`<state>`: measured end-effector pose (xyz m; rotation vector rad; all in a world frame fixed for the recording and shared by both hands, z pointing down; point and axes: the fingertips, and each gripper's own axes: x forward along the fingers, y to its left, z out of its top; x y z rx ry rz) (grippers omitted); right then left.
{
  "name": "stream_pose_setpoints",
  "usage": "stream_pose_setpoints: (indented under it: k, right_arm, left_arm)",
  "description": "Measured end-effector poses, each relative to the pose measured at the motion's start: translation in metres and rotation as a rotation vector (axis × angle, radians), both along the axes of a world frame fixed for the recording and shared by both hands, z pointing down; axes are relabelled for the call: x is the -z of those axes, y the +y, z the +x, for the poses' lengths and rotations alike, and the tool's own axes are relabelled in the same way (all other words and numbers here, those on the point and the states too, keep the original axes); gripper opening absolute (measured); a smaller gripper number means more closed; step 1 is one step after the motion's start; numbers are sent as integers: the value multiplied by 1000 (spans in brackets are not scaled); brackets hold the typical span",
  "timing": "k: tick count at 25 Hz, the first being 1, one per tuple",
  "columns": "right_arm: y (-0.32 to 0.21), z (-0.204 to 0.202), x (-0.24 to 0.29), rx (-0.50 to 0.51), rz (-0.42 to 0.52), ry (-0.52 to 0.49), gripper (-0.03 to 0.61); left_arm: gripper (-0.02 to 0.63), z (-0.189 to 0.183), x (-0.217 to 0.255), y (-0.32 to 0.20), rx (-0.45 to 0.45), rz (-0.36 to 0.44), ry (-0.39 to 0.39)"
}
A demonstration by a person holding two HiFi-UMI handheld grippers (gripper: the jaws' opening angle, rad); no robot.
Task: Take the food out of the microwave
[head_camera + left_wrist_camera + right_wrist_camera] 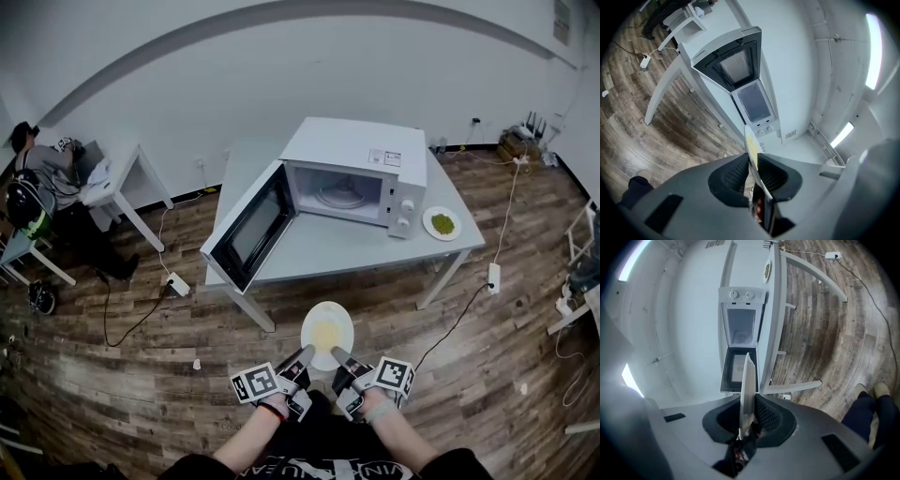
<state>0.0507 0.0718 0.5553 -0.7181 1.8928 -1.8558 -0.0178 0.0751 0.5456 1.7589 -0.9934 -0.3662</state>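
A white plate [327, 333] with yellow food on it hangs over the wooden floor, well in front of the table. My left gripper [304, 357] is shut on its near left rim and my right gripper [338, 357] is shut on its near right rim. In the left gripper view the plate [751, 145] shows edge-on between the pads, and the right gripper view shows the plate [746, 385] the same way. The white microwave [354, 173] stands on the table with its door [248, 229] swung wide open to the left. Its cavity holds only the glass turntable [338, 195].
A second plate [442, 223] with green food lies on the grey table [328, 251] right of the microwave. A power strip [177, 283] and cables lie on the floor left of the table, another strip [492, 276] to the right. A person [37, 192] sits at far left.
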Motion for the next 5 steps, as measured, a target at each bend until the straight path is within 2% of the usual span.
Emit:
stream_pose_setpoints:
  k: [5]
  right_arm:
    - [2, -2, -3, -11, -16, -20, 64]
  left_arm:
    - [58, -3, -2, 1, -2, -3, -24]
